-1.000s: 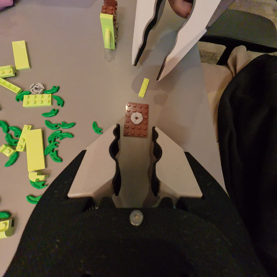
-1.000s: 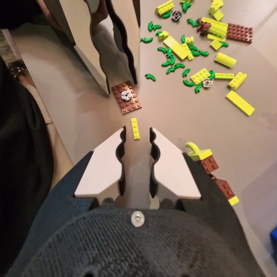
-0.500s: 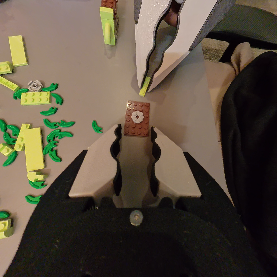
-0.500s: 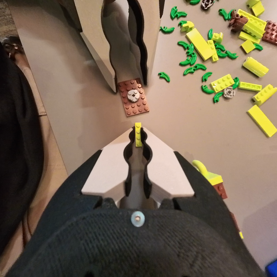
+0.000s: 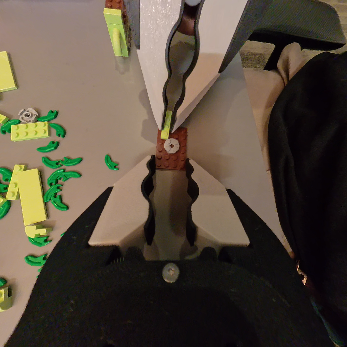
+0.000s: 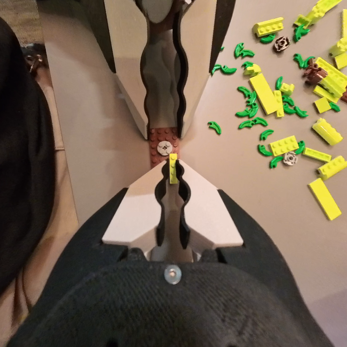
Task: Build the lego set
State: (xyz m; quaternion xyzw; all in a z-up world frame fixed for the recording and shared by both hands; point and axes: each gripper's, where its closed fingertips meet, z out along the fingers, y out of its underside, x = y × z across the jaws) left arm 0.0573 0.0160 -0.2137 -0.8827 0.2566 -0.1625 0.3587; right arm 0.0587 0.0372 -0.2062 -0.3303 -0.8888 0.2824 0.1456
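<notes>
A brown studded plate [image 5: 171, 159] with a grey round piece [image 5: 171, 146] on it lies on the table. My left gripper [image 5: 170, 161] has its fingertips against both long sides of the plate's near end and is shut on it. My right gripper [image 6: 172, 161] is shut on a thin lime strip plate [image 6: 172, 169]. It holds the strip's free end over a corner of the brown plate [image 6: 164, 135], beside the grey round piece [image 6: 164, 148]. In the left wrist view the right gripper [image 5: 167, 125] comes down from above with the strip [image 5: 166, 129]. The left gripper [image 6: 162, 134] faces it.
Loose lime bricks and green leaf pieces [image 5: 56, 178] are scattered to the left, seen at the right in the right wrist view [image 6: 281, 105]. A lime and brown sub-assembly [image 5: 118, 28] stands at the back. The table edge [image 5: 249, 131] and a person's dark clothing [image 5: 309, 169] are close. The tips of both grippers are at nearly the same place.
My right gripper closed on the lime strip, lifted it and carried it onto the brown plate's corner. My left gripper moved forward and its fingertips closed around the plate's near end.
</notes>
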